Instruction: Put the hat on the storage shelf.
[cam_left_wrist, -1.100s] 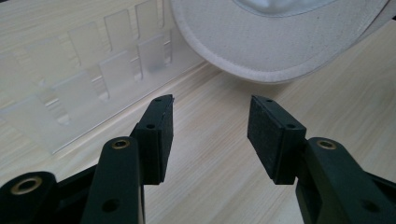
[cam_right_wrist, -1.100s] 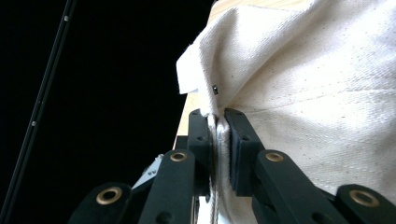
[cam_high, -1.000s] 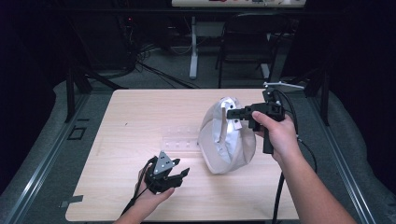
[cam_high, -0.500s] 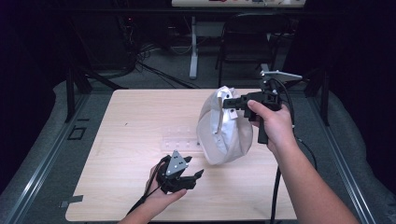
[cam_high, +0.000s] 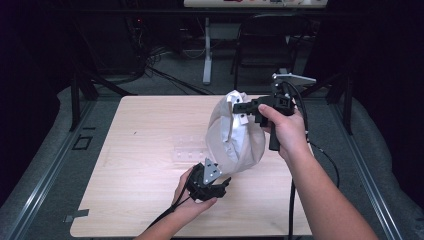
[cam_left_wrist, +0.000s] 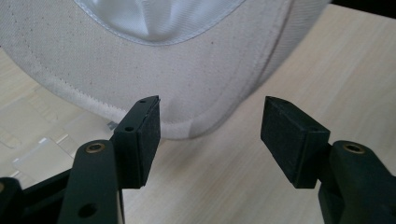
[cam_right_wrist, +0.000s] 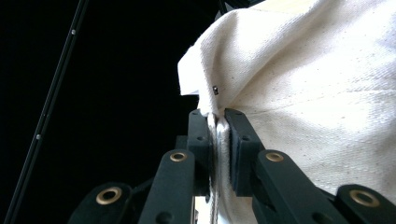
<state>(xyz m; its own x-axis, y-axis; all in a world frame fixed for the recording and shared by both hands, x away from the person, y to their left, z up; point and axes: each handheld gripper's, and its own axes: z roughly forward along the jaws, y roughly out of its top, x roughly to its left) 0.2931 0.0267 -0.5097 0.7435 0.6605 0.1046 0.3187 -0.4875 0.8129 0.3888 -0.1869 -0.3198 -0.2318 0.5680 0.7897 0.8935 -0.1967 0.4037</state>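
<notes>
While my right gripper pinches the limp cloth bag, my left gripper, jaws just opened and empty, should take its stitched hem.

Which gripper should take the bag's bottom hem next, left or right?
Left. The left gripper is open, its jaws just opened, nothing between them, with the cloth bag hem right ahead. The right gripper is shut on the bag's top edge, holding it up.

I saw a light wooden bench with a clear plastic piece lying flat on it, and a dark chair beyond its far edge.
</notes>
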